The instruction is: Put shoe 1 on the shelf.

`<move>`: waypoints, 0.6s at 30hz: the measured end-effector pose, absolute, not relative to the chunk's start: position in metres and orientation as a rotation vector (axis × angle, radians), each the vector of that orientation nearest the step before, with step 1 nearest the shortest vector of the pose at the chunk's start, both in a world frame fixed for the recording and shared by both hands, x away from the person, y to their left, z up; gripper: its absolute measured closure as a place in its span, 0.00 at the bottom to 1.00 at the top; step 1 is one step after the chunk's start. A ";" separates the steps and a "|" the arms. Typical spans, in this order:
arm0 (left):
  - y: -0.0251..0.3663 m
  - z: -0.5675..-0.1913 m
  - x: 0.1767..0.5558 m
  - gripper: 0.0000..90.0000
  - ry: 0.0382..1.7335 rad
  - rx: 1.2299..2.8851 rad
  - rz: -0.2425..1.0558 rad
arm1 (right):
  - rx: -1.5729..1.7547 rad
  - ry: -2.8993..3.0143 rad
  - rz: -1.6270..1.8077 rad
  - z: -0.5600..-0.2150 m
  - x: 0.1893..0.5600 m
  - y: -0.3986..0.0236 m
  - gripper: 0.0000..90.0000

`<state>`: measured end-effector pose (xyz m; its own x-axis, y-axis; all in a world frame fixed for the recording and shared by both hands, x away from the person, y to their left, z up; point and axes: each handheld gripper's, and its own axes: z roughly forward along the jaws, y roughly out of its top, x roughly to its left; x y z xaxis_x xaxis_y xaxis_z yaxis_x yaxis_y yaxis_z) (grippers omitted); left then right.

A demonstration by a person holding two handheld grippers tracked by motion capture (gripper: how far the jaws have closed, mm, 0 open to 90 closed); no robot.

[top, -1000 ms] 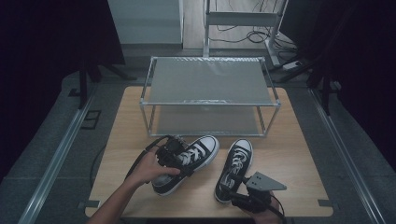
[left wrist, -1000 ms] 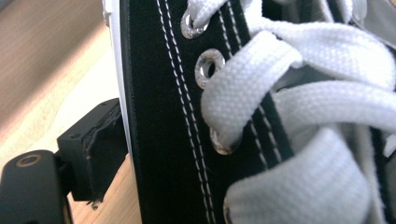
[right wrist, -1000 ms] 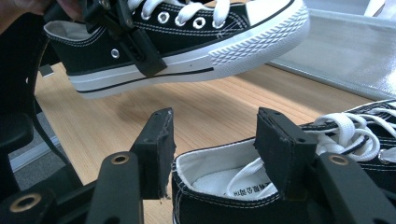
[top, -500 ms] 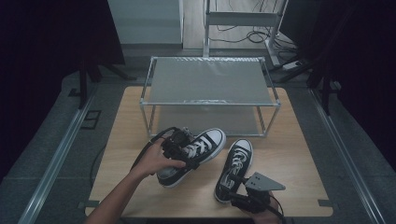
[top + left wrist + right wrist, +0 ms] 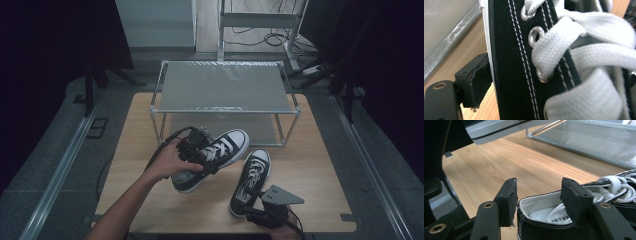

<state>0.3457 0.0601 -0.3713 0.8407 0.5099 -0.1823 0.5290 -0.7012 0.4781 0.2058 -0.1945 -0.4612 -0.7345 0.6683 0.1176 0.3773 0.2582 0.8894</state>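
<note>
Nearest, the right gripper sits at the heel of the right shoe at 6 o'clock on the table, jaws half open astride the collar, not pressing. The left gripper clamps the left shoe's side, lifted, toe toward 2 o'clock, before the rack.

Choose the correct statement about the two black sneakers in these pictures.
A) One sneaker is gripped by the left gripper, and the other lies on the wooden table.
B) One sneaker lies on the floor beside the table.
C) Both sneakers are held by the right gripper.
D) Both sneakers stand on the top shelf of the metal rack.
A: in the high view the left gripper grips one sneaker, tilted, while the other sneaker lies on the table.
</note>
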 end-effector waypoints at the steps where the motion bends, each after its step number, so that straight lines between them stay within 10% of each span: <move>1: 0.059 -0.369 0.346 0.15 0.762 2.487 -0.046 | 0.967 2.251 1.466 -0.461 0.206 -0.194 0.52; 18: 0.052 -0.341 0.358 0.15 0.730 2.520 -0.010 | 0.970 2.267 1.455 -0.465 0.207 -0.193 0.52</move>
<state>0.3584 0.0521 -0.3406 0.8553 0.4974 -0.1448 0.5013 -0.7241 0.4737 0.2069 -0.1929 -0.4648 -0.7362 0.6661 0.1197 0.3864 0.2685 0.8824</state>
